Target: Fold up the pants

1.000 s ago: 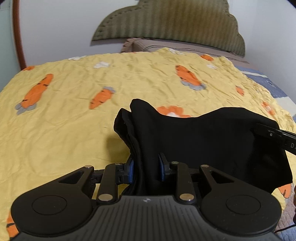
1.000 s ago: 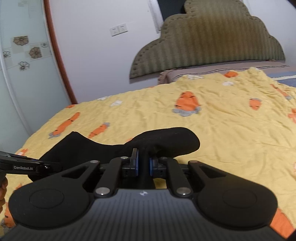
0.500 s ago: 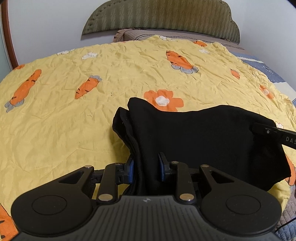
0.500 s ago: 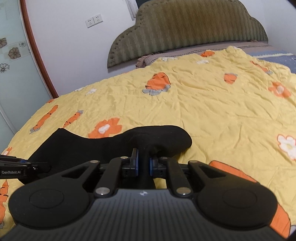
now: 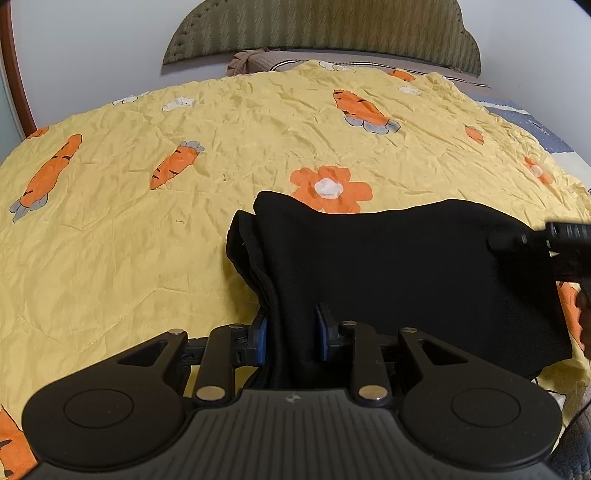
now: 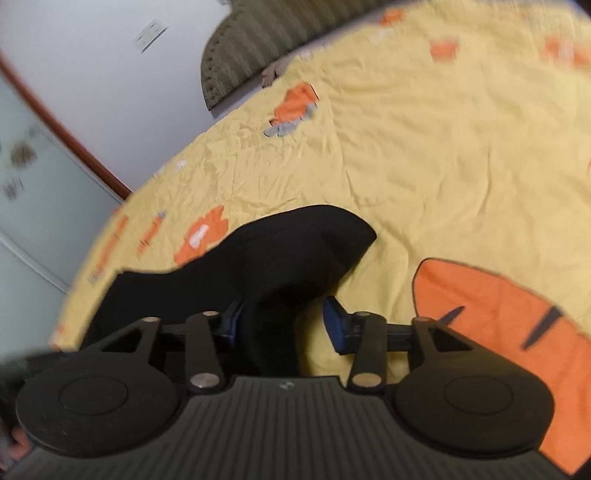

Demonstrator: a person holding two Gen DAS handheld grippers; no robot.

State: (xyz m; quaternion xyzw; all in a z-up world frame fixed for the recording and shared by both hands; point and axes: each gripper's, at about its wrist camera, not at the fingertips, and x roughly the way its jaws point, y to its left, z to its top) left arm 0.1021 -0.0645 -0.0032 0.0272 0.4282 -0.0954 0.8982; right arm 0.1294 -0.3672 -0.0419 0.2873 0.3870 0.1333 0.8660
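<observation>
Folded black fabric pants (image 5: 388, 266) lying on a yellow carrot-print quilt (image 5: 147, 229).
The left gripper (image 5: 291, 332) is clamped on the pants' folded edge; the right gripper (image 6: 284, 325) has jaws opening, cloth between them.

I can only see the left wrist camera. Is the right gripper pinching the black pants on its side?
Observer: Not tightly. The right gripper has its jaws opening. The black pants are between them, but yellow bedspread shows between one blue pad and the cloth.
Operator: Is there anything on the wall that I can't see?
Observer: Yes, a white wall plate sits on the wall to the left of the headboard.
Operator: What's past the brown frame?
Observer: A pale glass panel with dark patterns on it, too blurred to make out.
</observation>
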